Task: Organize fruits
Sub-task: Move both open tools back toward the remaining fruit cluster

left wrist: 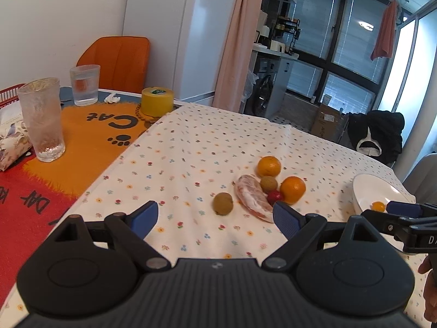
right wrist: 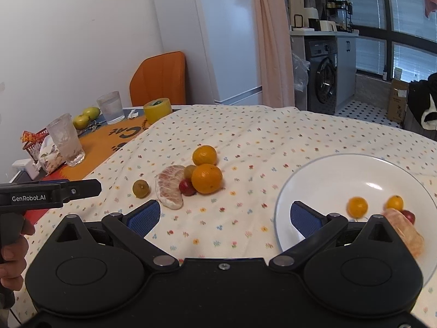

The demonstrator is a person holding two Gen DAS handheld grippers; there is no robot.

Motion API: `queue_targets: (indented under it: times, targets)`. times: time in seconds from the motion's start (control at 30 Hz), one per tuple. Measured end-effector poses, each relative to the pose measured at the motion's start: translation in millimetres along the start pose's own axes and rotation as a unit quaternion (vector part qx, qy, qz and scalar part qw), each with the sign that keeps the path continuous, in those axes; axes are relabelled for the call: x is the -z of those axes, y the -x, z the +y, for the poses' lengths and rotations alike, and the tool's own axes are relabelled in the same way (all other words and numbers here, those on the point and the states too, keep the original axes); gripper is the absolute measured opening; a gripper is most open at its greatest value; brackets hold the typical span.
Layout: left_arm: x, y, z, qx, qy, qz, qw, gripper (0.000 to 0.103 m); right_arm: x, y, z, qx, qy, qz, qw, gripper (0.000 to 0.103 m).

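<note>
- The task is judged to be partway through: fruit is being moved from a loose pile on the cloth to the plate [right wrist: 327, 169] at the right.
- On the plate two small oranges [right wrist: 357, 207], a peeled segment [right wrist: 407, 232] and a small red fruit [right wrist: 409, 215] are already seen, near its right side.
- Left on the cloth are two oranges [left wrist: 269, 166], touching or nearly touching, a pomelo piece [left wrist: 252, 196], a red fruit [left wrist: 274, 197] tucked against the nearer orange, one brown fruit [left wrist: 269, 183] in the cluster and a second brown fruit [left wrist: 223, 203] lying apart to the left.
- The left gripper [left wrist: 215, 216] is held wide open and empty, low over the cloth, with the lone brown fruit and the pomelo piece just beyond its pads.
- The right gripper [right wrist: 225, 216] is also spread wide with nothing in it; its right pad is over the plate's near rim.
- The next move is judged to call for a short advance of the left gripper and a closing on the lone brown fruit, gently, since it is round and may roll.
- The table is covered by a pale flowered cloth [left wrist: 191, 150], somewhat creased; at the far left an orange mat [left wrist: 90, 136], two glasses [left wrist: 42, 120] and a yellow tape roll [left wrist: 157, 101] are seen.
- Beyond, an orange chair [left wrist: 120, 60], a white fridge [right wrist: 226, 41], a curtain [right wrist: 273, 41] and a washing machine [right wrist: 323, 76] are visible.
</note>
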State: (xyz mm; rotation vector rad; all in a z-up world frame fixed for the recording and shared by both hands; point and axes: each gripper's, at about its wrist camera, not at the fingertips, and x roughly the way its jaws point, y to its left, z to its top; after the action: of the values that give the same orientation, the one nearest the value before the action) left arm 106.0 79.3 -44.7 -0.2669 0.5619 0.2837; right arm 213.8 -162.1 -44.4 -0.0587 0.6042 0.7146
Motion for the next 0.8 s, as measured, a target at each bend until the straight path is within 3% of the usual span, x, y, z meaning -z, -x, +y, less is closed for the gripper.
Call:
queue_targets:
  times: [0.17,0.8]
  targets:
    - [-2.4,-9.3,1.2,0.002,-0.001,0.002,1.0000,0.085,-6.4,-13.0,2.6,-0.005,0.003,0.007,1.000,0.089]
    - [-13.8,-69.2,-1.1,0.013,0.003,0.054,0.9984,0.042,-28.3,-65.9,5.1,-0.034,0.009,0.044,0.998,0.070]
